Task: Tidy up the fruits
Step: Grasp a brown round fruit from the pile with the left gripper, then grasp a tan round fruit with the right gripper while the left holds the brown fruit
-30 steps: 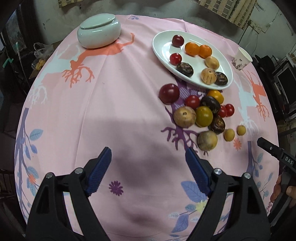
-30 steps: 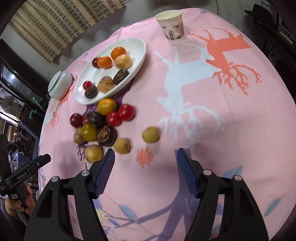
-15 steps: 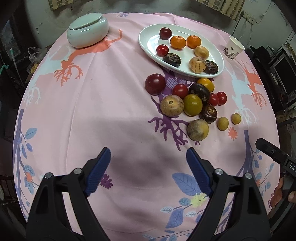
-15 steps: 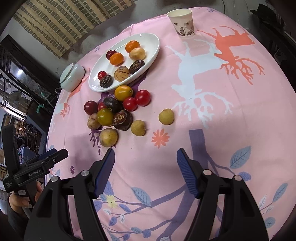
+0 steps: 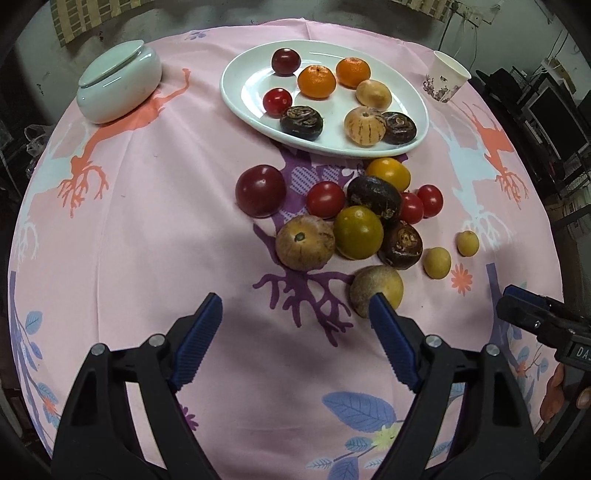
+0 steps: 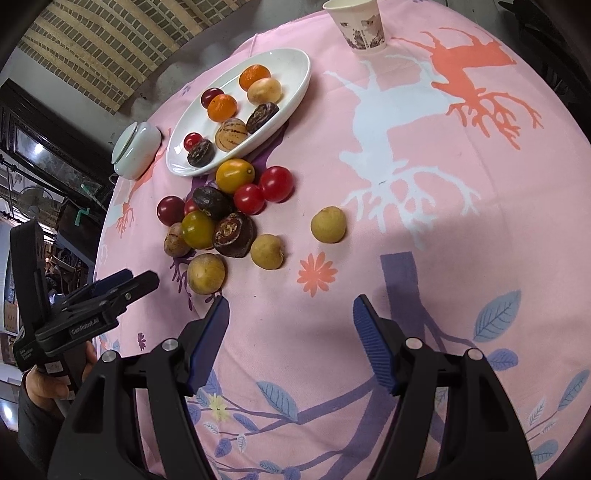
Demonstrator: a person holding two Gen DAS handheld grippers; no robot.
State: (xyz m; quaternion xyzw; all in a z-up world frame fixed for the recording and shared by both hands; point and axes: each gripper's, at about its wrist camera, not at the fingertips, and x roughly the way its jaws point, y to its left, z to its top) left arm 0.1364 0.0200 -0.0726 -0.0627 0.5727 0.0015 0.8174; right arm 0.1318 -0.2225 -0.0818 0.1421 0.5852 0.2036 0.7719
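A white oval plate [image 5: 243, 88] [image 6: 295, 79] holds several fruits: oranges, red and dark ones. A cluster of loose fruits lies on the pink cloth in front of it, with a dark red plum [image 5: 260, 190], a tan round fruit [image 5: 305, 242] and a tan fruit [image 5: 376, 286] nearest my left gripper [image 5: 295, 314]. That gripper is open and empty, its right finger just before the tan fruit. My right gripper [image 6: 290, 314] is open and empty, short of two small yellow fruits [image 6: 267, 252] [image 6: 328, 224].
A white lidded bowl [image 5: 119, 86] stands at the back left. A paper cup [image 5: 445, 75] [image 6: 360, 24] stands at the back right. The pink printed cloth covers the round table, whose edges drop off all around. Each gripper shows in the other's view, my left one [image 6: 110, 291] and my right one [image 5: 535, 317].
Both grippers have moved forward toward the loose fruit cluster, which now looks larger and nearer. Both stay open. No fruit has moved.
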